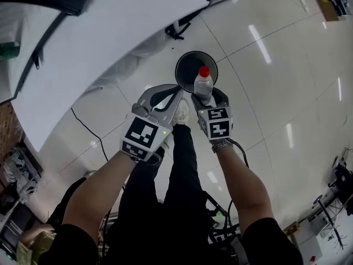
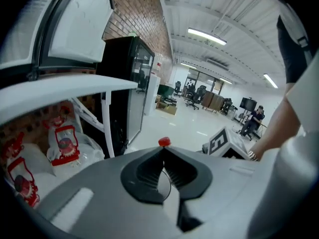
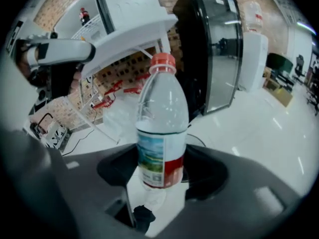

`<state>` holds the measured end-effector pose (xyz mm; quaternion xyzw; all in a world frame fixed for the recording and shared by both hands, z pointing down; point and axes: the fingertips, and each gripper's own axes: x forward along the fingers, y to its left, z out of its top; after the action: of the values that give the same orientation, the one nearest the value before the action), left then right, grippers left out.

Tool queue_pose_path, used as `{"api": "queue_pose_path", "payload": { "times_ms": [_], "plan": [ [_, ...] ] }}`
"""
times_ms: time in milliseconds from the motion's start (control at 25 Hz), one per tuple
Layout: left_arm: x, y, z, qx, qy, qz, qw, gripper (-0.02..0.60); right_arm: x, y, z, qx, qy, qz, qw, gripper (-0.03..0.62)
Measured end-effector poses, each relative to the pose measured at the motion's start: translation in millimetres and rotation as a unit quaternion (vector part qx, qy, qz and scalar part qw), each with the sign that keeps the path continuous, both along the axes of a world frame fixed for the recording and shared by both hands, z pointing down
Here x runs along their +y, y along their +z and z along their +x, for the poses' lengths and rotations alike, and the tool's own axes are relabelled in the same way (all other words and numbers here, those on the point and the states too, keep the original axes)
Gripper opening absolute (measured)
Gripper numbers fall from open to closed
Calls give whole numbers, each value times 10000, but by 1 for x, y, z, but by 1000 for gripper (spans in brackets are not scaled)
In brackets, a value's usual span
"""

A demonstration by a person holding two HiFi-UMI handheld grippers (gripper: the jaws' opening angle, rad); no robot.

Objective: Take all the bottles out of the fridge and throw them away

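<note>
A clear water bottle (image 1: 203,84) with a red cap and a red-and-blue label stands upright in my right gripper (image 1: 208,97), right above a round black bin (image 1: 186,68) on the floor. In the right gripper view the bottle (image 3: 162,133) fills the middle, and the right gripper (image 3: 162,171) is shut on its lower body. My left gripper (image 1: 175,94) hangs just left of the bin, shut with nothing in it. In the left gripper view the pads of the left gripper (image 2: 162,151) meet at the tips, and the bottle's red cap (image 2: 164,142) peeks over them.
A white table (image 1: 110,32) runs along the upper left, with a cable (image 1: 88,131) on the tiled floor below it. A black glass-door fridge (image 3: 214,54) stands beside a white water dispenser (image 3: 251,39). Plastic bags with red print (image 2: 62,146) lie under the table.
</note>
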<state>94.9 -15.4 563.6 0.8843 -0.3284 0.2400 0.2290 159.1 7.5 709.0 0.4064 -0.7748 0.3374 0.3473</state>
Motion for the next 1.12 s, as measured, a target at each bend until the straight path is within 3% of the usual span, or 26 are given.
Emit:
{"api": "queue_pose_path", "payload": {
  "times_ms": [280,520,800,1000,1120],
  "plan": [
    [2,94,-9,-589,-125,-376,9975,4,8,117,-8,63,339,-1052,9939,281],
    [-5,150,6,-545,-25,-542,9970,4,7,195,-8,138,576,-1790,9821,284],
    [0,160,0,-507,-23,-596,9969,4,-6,272,-9,344,475,-2781,9588,293],
    [-3,165,-14,-512,-113,-605,9968,5,-28,281,4,979,410,-2403,9649,265],
    [-7,158,-18,-432,-193,-588,9971,3,-19,272,-9,663,431,-2495,9651,265]
  ]
}}
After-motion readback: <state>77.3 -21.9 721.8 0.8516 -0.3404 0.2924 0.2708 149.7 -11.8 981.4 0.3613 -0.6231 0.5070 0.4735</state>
